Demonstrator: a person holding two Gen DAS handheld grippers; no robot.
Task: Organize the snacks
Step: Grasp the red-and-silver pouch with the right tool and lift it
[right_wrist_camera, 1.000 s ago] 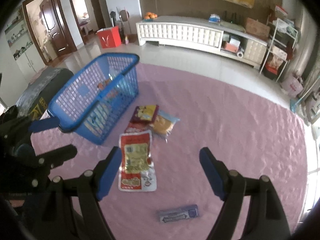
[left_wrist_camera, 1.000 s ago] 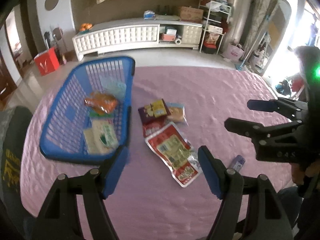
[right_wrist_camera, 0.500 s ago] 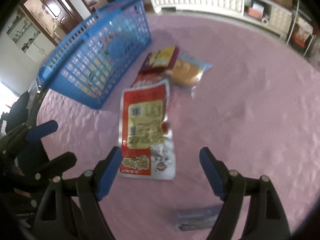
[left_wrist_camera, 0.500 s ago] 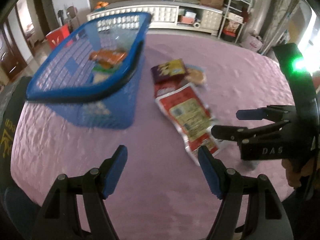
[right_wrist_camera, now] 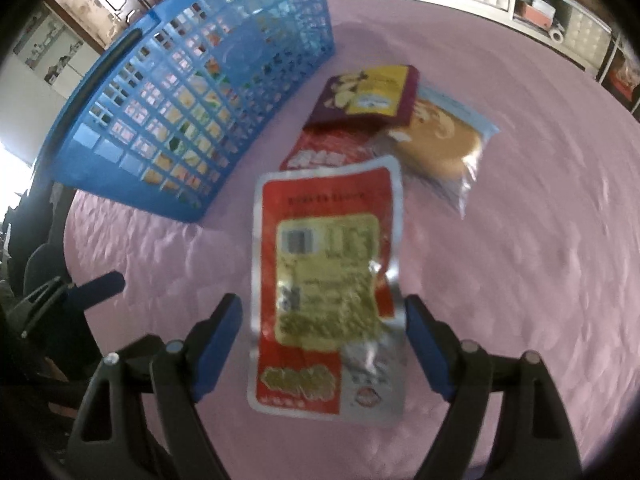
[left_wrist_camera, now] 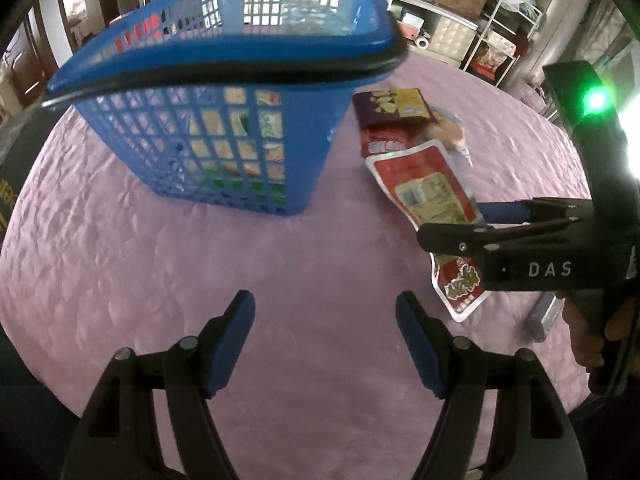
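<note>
A: Right wrist view now has the red snack pouch [right_wrist_camera: 324, 280] filling the space between the fingers of the right claw [right_wrist_camera: 324, 344]; a second ago it lay small and far ahead. Both claws have come down toward the bench [right_wrist_camera: 520, 240].

B: Gripping yet?

A: No. The jaws stand wide, pads clear of the pouch on either side, so I'd judge this the approach to a pick. The left claw [left_wrist_camera: 325, 340] is also spread, over bare pink cloth, holding nothing.

B: And the rest?

A: The blue basket [left_wrist_camera: 224, 128] stands just left of the pile, some packets already inside. Behind the pouch lie a purple-and-yellow packet [right_wrist_camera: 372, 96], a wrapped bun [right_wrist_camera: 440, 144] and another red pack [right_wrist_camera: 328, 148] partly under them. A small grey bar [left_wrist_camera: 546, 316] sits near the person's hand [left_wrist_camera: 592, 332].

B: Obstacles?

A: The pouch lies flat, and its far end overlaps that red pack.
</note>
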